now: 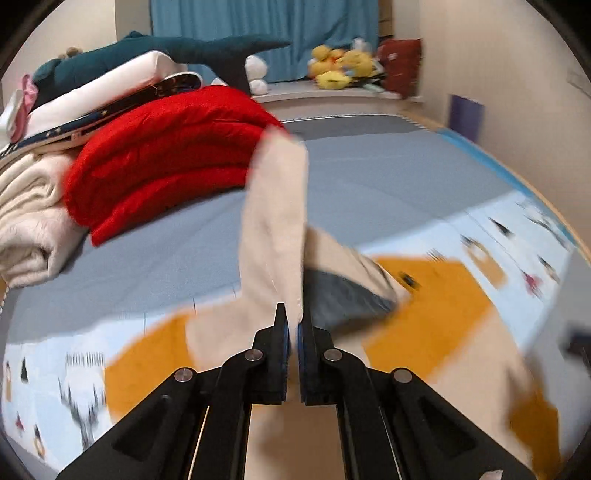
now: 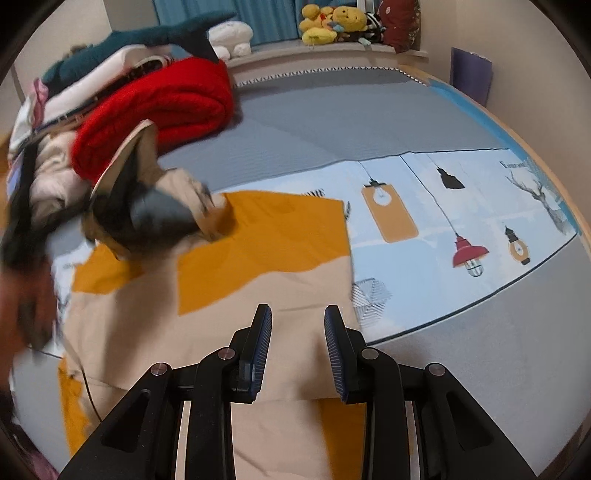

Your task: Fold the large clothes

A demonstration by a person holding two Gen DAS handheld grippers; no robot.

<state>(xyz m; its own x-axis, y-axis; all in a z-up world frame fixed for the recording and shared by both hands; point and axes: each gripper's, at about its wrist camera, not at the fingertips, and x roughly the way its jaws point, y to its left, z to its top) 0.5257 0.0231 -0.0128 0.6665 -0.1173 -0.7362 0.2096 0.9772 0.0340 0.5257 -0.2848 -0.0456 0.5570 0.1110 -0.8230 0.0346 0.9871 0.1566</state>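
A large beige and mustard-orange garment (image 2: pixel 258 288) lies spread on the bed. My left gripper (image 1: pixel 293 317) is shut on a beige strip of the garment (image 1: pixel 275 206), which stands up from the jaws with a grey inner side (image 1: pixel 343 299) showing beside it. In the right wrist view this lifted part (image 2: pixel 173 206) hangs blurred at the left above the orange panel. My right gripper (image 2: pixel 298 314) is open over the flat beige cloth near the garment's right edge, with nothing pinched between its pads.
A folded red blanket (image 1: pixel 166 155) and a cream blanket (image 1: pixel 29 221) are piled at the bed's left, with a plush shark (image 1: pixel 166 51) on top. Yellow plush toys (image 2: pixel 328 22) sit on the far sill. The grey sheet (image 2: pixel 332 122) and the lamp-print cover (image 2: pixel 461 206) stretch to the right.
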